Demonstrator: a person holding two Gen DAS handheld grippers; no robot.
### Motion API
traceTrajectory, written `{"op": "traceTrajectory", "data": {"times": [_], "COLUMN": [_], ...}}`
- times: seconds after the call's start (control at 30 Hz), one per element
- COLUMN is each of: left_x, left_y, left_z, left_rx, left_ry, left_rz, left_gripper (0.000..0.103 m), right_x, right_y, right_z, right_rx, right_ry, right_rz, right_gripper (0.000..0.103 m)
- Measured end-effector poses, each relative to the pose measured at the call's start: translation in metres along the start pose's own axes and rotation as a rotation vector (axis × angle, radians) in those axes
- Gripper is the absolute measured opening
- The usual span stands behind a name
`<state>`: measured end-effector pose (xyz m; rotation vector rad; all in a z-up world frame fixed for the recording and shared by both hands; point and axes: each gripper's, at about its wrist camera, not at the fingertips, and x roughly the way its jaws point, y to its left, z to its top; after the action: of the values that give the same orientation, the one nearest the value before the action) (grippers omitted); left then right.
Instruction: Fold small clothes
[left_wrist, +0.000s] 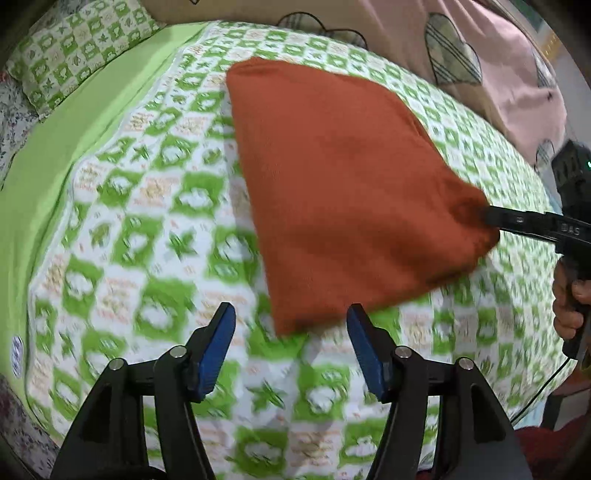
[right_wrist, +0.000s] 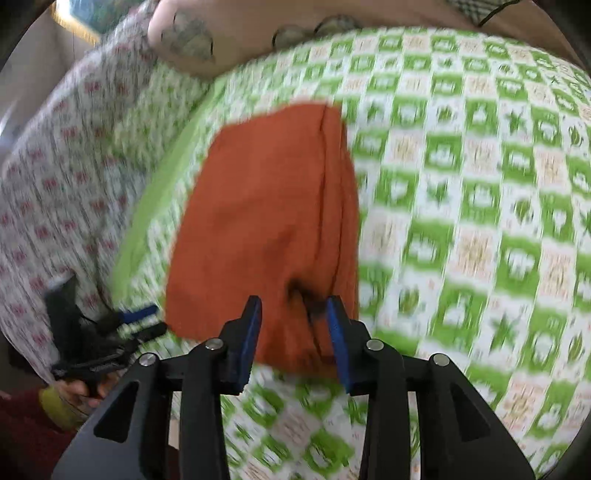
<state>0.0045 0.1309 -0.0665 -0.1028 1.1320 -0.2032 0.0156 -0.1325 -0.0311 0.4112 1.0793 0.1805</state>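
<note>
Cloth: an orange cloth (left_wrist: 351, 192) is lying folded on the green-and-white checked bedspread (left_wrist: 155, 236), several layers showing as a ridge along one side in the right wrist view.
Left gripper (left_wrist: 291, 325): its blue pads are standing spread apart just short of the near corner of the cloth, gripping nothing.
Right gripper (right_wrist: 293, 314): its fingers are reaching onto the cloth's side corner; in the left wrist view the black tip is meeting the fabric there. In its own view the pads are standing apart with cloth between them, so the hold is looking loose or released; blur is hiding whether they are pinching.
Handling: the cloth is looking soft, light and limp, likely to sag and slide open if lifted by a single layer.
Where to hold: taking all layers together at a corner or along the stacked edge is probably safest, with both grippers at matching corners for any further fold.
Surroundings: a pink blanket with heart outlines (left_wrist: 480, 66) is lying beyond the bedspread.
</note>
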Motion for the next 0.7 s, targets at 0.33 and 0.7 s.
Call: {"op": "traceTrajectory", "data": {"times": [0.33, 0.7], "left_x": [0.026, -0.003], "left_y": [-0.027, 0.008], "left_z": [-0.018, -0.012], "left_rx": [0.048, -0.144], "left_ry": [-0.090, -0.171], "left_rz": [0.217, 0.133], "left_gripper": [0.076, 0.009], "right_x": [-0.028, -0.031], "right_y": [0.044, 0.025], "right_z": [0.029, 0.009], "right_rx": [-0.032, -0.001], "right_ry": [-0.091, -0.113], "right_rz": [0.178, 0.134], "right_gripper": [0.005, 0.004]}}
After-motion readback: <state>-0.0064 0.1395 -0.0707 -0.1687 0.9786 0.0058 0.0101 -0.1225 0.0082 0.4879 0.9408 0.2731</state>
